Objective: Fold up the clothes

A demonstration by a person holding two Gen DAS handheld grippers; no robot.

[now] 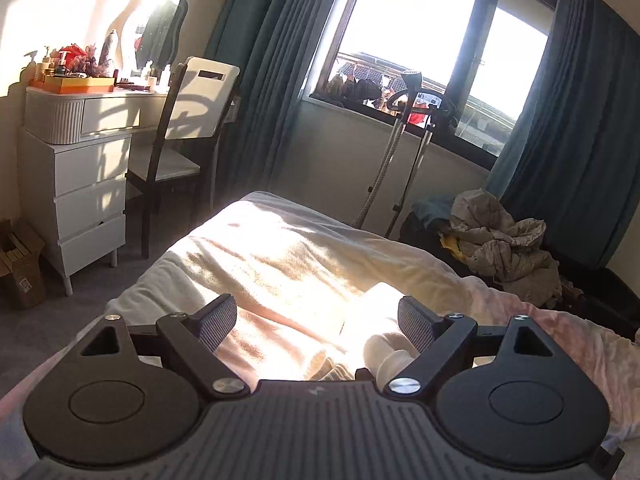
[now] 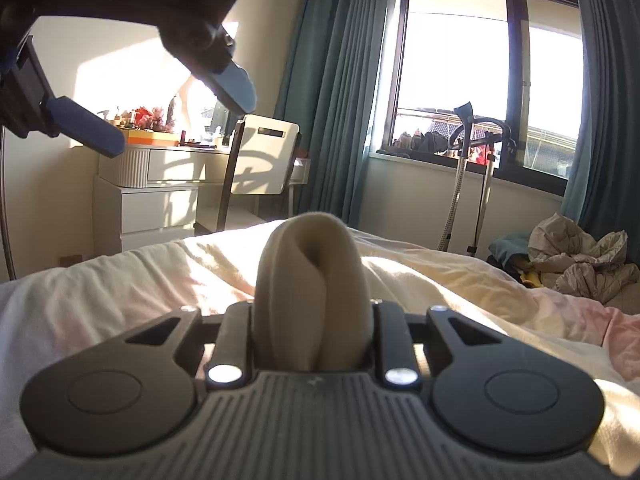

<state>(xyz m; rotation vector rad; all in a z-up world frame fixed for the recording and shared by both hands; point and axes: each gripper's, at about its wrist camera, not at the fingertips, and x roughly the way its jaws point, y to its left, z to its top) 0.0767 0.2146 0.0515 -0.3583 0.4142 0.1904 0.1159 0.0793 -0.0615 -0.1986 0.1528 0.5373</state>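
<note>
Presently, findings and recommendations on the step in hand:

1. Right gripper (image 2: 312, 312): jaws narrow and clamped on a folded cream garment (image 2: 312, 276), whose rounded fold stands up between the fingers, raised above the bed (image 2: 120, 280). Grip appears firm; no cloth is seen trailing.

2. Left gripper (image 1: 316, 320): jaws wide and holding nothing. In the right wrist view it hangs at upper left, well apart from the held garment. Beneath it lies pale cloth (image 1: 384, 344) in hard sunlight; whether that is a further garment or bedding cannot be told.

3. Judgement: the step looks like carrying the folded piece to a resting place on the bed.

4. Recommended: keep the clamp closed until the piece is supported by the bed; lower it flat rather than dropping it, so the fold does not spring open.

5. Recommended: use the empty left gripper to steady the fold as the right releases.

6. Risk: soft, rumpled bedding may tip the bundle. Choose a flatter patch, away from the crumpled grey jacket (image 2: 580, 256) at far right.
</note>
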